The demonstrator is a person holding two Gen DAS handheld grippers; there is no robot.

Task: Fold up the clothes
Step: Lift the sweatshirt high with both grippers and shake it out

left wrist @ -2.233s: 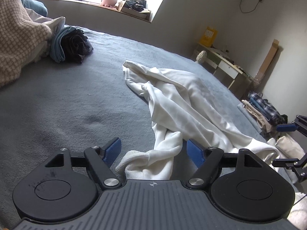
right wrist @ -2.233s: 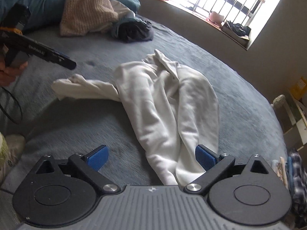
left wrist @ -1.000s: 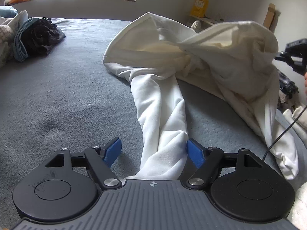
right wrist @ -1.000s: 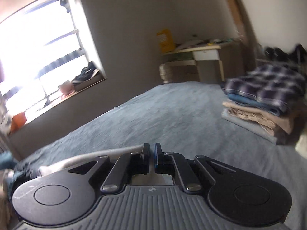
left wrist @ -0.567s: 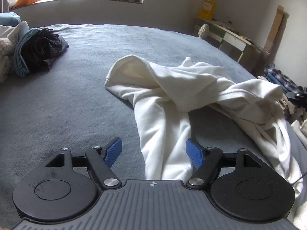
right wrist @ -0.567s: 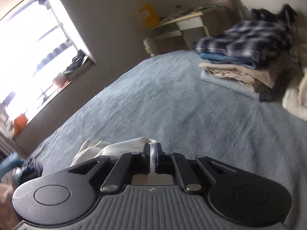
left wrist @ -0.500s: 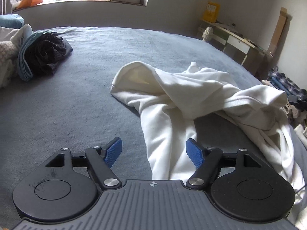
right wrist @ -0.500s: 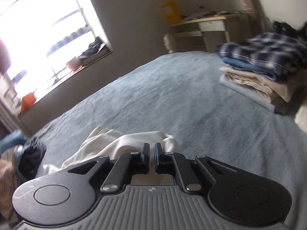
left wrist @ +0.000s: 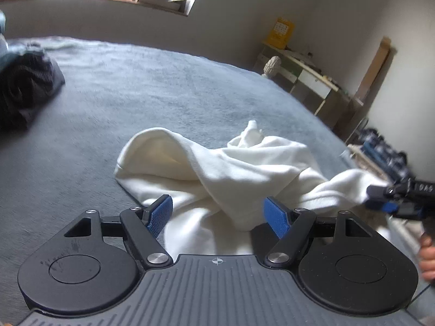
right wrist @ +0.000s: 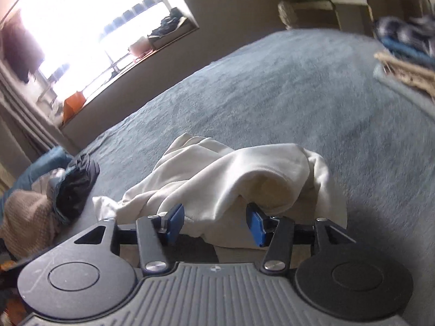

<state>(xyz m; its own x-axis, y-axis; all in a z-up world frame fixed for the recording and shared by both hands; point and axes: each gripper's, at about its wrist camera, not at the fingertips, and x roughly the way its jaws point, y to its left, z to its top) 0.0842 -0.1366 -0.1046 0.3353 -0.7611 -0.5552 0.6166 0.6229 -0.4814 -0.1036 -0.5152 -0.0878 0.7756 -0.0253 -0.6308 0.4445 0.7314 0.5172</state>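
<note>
Crumpled white garment (left wrist: pixel 231 168) lying bunched on the grey bed (left wrist: pixel 163 95). Left gripper (left wrist: pixel 218 213) jaws wide open, straddling cloth, gripping nothing. Right gripper (right wrist: pixel 214 224) jaws likewise spread, empty, at the garment's edge.

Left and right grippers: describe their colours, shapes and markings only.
Both match. The left gripper and right gripper each have a ribbed grey body with a small crosshair mark, two round black discs, black linkage arms with silver pivot screws, and blue ribbed pads on the fingers. In the left wrist view, white lettering shows on the right gripper's side, too blurred to read.
</note>
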